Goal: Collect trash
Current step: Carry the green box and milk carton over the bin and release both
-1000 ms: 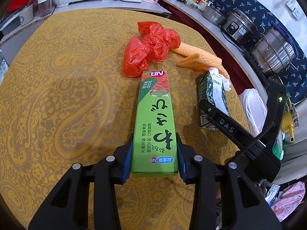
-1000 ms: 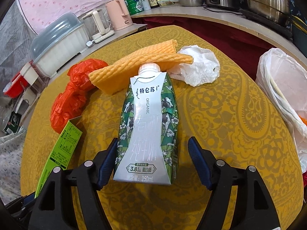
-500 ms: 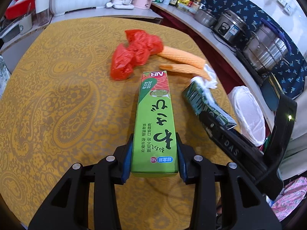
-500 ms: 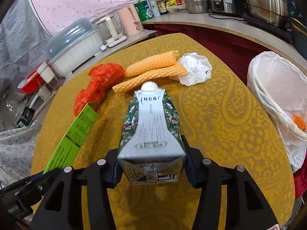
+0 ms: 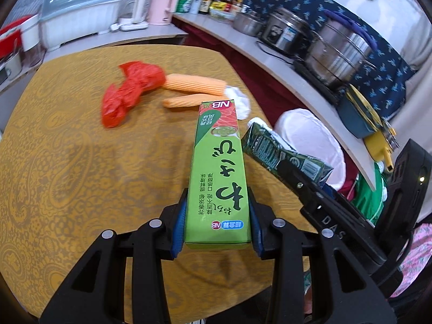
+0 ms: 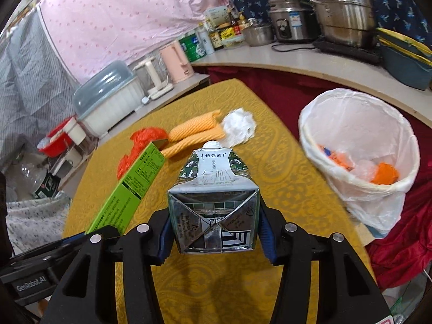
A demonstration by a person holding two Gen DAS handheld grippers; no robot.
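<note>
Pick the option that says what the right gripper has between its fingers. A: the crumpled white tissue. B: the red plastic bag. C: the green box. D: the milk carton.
D: in the right wrist view the right gripper is clamped on the milk carton, lifted off the table; the green box is in the left gripper.

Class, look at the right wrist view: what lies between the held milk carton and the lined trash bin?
Nothing: in the right wrist view only bare yellow tablecloth separates the milk carton from the trash bin.
</note>
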